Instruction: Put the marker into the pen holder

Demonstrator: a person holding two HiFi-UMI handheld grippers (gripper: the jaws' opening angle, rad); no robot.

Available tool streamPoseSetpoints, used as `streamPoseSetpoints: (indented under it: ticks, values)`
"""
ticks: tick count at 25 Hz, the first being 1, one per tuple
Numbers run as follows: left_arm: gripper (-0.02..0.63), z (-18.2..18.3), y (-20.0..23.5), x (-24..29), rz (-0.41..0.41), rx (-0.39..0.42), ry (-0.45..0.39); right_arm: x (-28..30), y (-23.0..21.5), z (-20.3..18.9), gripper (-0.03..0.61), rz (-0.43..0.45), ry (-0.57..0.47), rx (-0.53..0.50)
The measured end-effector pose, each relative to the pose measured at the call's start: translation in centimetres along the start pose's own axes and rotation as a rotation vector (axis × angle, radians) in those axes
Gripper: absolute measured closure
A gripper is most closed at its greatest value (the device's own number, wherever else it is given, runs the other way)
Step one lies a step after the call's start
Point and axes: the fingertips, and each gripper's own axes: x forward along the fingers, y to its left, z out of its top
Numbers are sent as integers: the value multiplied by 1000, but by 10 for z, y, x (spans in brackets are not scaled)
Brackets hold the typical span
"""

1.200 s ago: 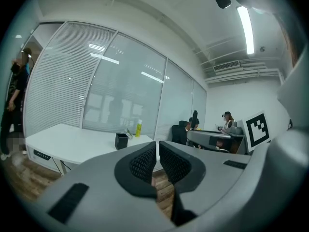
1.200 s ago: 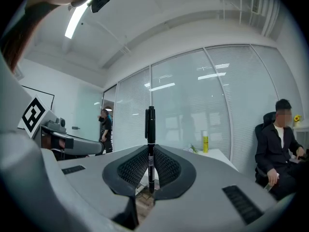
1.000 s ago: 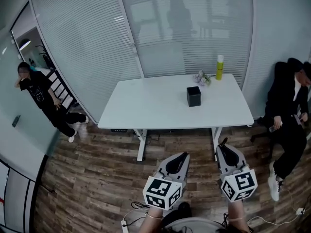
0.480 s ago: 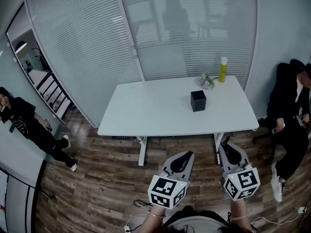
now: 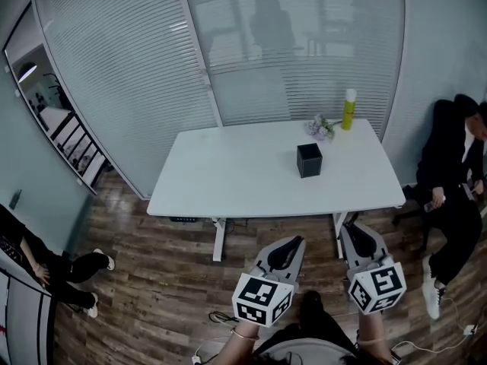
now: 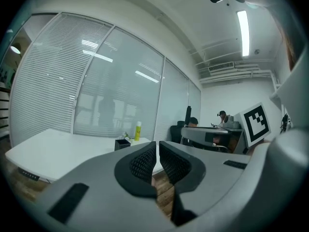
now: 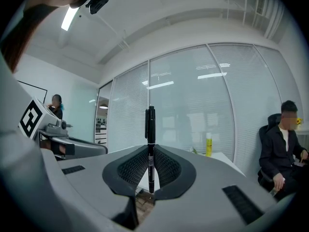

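One marker (image 7: 150,124), upright, pinched between right gripper (image 7: 150,153) jaws.

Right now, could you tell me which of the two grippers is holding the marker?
The right gripper: its jaws clamp a black marker standing upright between them. The left gripper has its jaws close together with nothing between them.

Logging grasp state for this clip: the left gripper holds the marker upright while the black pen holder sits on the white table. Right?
Wrong gripper: the right gripper holds the marker upright, as the right gripper view shows; the left gripper is empty. The pen holder does sit on the table.
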Motion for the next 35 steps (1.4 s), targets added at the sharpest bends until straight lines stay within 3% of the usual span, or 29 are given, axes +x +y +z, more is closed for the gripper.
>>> streamPoseSetpoints:
  ticks: [18,35]
  values:
    - [578,14,34,86,-4,-3,10,71,-55,1,520,38,-4,32]
    - [577,20,69,187,51,-38,32,148,-133,0,520,129,5,70]
